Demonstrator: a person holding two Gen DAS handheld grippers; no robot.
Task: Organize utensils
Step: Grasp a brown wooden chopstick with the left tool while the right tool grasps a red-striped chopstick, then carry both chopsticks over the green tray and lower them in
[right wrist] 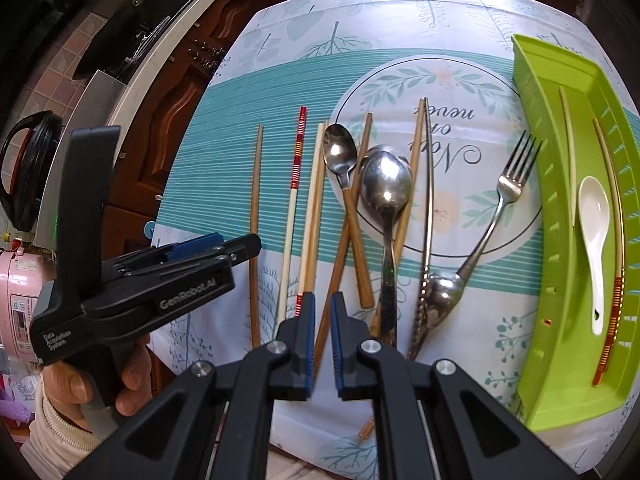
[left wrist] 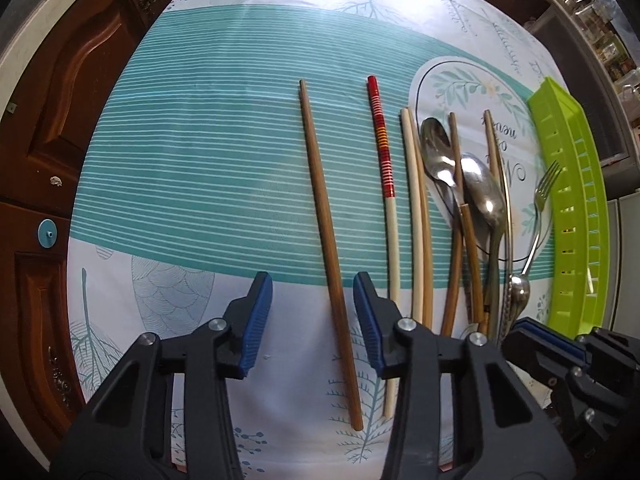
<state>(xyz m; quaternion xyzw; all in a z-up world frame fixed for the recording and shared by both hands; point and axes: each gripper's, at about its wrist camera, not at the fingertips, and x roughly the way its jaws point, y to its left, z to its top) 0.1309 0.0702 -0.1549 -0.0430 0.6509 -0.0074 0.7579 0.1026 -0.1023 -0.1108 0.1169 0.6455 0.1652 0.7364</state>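
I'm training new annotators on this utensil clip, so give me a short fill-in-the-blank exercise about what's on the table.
1. The tray at the table's right edge is coloured ____.
2. The spoon lying inside the tray is coloured ____.
3. The only fork lies on the ____, not in the tray.
4. The brown chopstick runs between the left gripper's ____ jaws.

Missing words: green; white; tablecloth; open

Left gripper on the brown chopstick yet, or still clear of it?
Apart. The left wrist view shows the brown chopstick lying between the left gripper's blue fingers, with tablecloth visible on both sides of it; neither pad presses on it.
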